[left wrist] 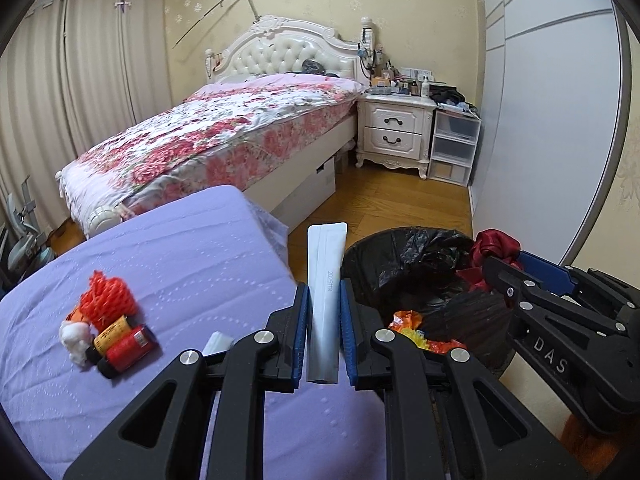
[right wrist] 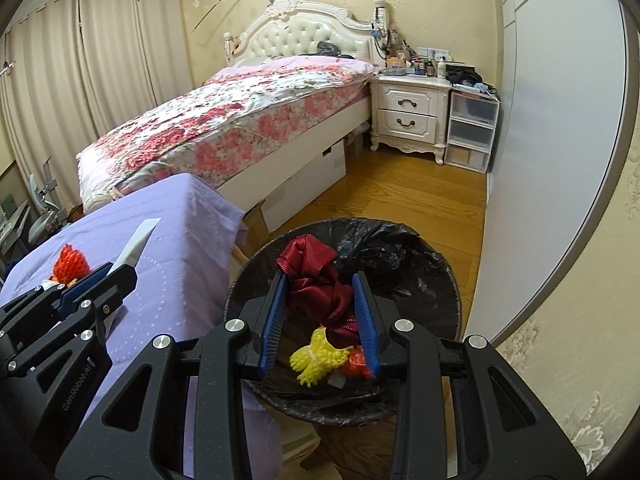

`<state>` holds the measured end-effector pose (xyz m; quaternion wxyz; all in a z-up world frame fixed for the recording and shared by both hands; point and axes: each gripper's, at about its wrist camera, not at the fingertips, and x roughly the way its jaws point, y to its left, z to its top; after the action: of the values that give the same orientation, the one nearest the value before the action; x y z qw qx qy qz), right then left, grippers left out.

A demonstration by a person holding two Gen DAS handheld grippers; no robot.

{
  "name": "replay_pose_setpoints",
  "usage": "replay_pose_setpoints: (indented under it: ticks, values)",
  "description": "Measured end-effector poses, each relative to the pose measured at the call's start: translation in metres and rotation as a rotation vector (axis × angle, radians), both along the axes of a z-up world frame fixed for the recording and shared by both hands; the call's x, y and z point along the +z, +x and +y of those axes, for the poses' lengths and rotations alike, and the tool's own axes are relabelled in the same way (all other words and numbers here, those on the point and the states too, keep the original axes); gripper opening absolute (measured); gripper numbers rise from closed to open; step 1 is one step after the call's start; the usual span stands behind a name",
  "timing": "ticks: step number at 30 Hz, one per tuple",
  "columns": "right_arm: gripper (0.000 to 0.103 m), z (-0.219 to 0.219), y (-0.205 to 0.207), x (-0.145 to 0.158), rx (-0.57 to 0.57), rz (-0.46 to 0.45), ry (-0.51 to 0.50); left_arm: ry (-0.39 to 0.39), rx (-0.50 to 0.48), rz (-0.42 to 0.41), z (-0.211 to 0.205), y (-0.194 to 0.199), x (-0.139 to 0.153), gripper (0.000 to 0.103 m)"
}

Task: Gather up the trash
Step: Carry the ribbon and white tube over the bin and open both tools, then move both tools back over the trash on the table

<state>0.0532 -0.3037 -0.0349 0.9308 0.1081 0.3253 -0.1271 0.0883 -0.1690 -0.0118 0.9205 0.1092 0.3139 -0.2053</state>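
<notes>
Bench: the surface draped in a lilac quilted cloth (left wrist: 168, 264) filled the lower left of both views; its corner reached just beside the bin
Bin: the round bin lined with a black plastic bag (right wrist: 432, 280) stood on the wooden floor at the bench's corner; inside lay yellow foam netting (right wrist: 316, 356) and orange-red scraps (left wrist: 416, 328)
Left tongs: the left tongs (left wrist: 324, 332) were closed on a flat pale grey-white tube (left wrist: 325, 280); the blue pads pressed its sides near the lower end; the tube stood out forward past the fingertips, over the gap between bench edge and bin rim; in the right wrist view its white end (right wrist: 138, 240) showed above the bench
Right tongs: the right tongs (right wrist: 320, 316) gripped a crumpled dark red satin cloth (right wrist: 316, 276); the jaws were narrow with the fabric bunched between the pads; the cloth hung over the bin's mouth
Left on the bench: an orange foam fruit net (left wrist: 106, 296), a red thread spool (left wrist: 128, 348) and a yellow thread spool (left wrist: 110, 334) lay touching one another; a white cotton wad (left wrist: 74, 338) sat against them
</notes>
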Motion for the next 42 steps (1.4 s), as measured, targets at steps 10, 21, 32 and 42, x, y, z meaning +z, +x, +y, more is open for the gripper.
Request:
replay_pose_setpoints:
  ticks: [10, 21, 32, 42]
  values:
    - [0.033, -0.017, 0.010, -0.011, -0.038, 0.014, 0.024, 0.055, -0.002, 0.013, -0.029, 0.017, -0.018, 0.017]
    - [0.033, -0.032, 0.015, -0.018, -0.076, 0.021, 0.045, 0.091, -0.010, 0.015, -0.046, 0.027, -0.027, 0.017]
    - [0.044, -0.039, 0.018, -0.023, -0.106, 0.022, 0.048, 0.117, -0.017, 0.001, -0.049, 0.029, -0.030, 0.052]
    - [0.044, -0.041, 0.015, -0.023, -0.106, 0.022, 0.053, 0.112, 0.006, -0.032, -0.034, 0.020, -0.021, 0.069]
